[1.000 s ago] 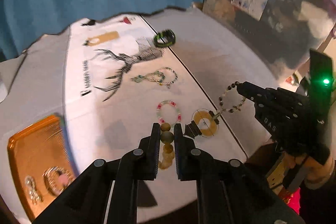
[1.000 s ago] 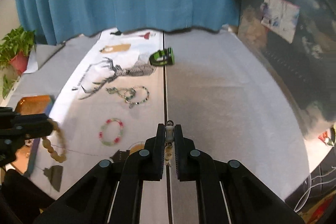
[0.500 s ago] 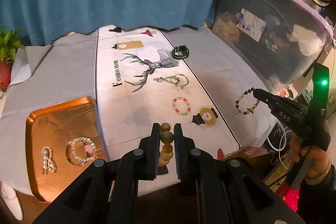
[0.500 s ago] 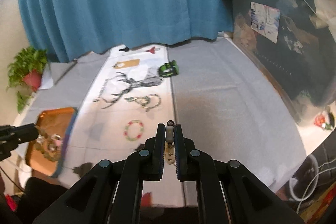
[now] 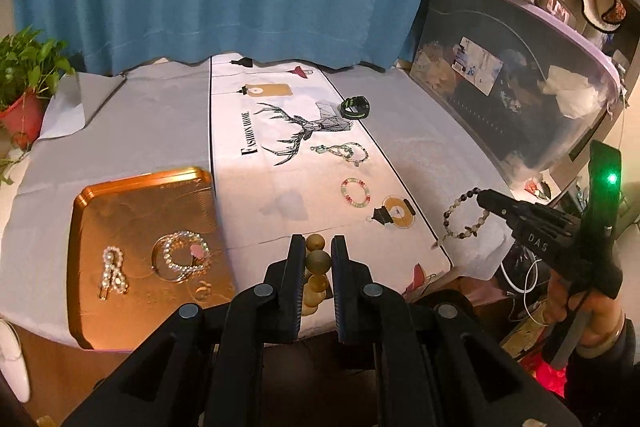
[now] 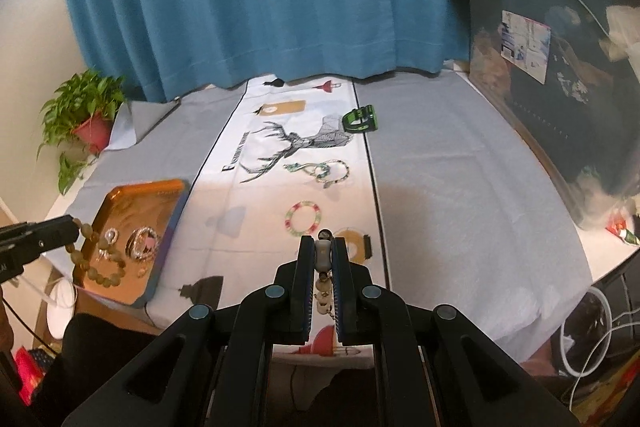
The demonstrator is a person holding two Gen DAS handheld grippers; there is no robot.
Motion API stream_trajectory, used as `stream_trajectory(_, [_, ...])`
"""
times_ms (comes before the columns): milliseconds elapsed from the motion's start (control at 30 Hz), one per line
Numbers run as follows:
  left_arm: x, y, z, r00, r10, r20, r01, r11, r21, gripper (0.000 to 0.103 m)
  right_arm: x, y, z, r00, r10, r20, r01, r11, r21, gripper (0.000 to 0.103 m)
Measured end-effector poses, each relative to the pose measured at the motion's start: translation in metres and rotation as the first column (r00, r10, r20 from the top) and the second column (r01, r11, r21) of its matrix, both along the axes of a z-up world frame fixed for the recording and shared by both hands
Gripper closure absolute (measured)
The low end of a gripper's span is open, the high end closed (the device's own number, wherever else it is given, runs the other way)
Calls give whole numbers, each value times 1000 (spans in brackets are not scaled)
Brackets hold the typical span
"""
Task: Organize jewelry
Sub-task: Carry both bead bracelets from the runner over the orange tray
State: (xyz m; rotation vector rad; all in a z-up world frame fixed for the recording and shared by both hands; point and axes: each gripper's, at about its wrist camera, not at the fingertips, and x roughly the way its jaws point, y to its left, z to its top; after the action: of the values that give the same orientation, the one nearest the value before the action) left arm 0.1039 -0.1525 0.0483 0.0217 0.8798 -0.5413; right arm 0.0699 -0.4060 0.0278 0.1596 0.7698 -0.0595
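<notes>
Copper tray (image 5: 120, 195) holds pearl bracelet (image 5: 181, 255) and earring (image 5: 112, 271).

- Our left gripper (image 5: 316, 259) is black plastic, with two long flat fingers (image 5: 294, 283) and round grey screws on its arms.
- Our right gripper (image 6: 322, 259) looks the same. From the left camera, at 3 o'clock, it has white letters "DAS" and a small green light.
- Our right hand (image 5: 580, 311) shows bare skin, a bracelet and a dark sleeve.
</notes>
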Motion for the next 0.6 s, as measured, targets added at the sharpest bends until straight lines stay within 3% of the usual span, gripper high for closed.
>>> stream_trajectory(600, [-31,55,5,997,63,41,-63,998,-8,93,-24,76,7,990,137,-22,-138,989,-51,94])
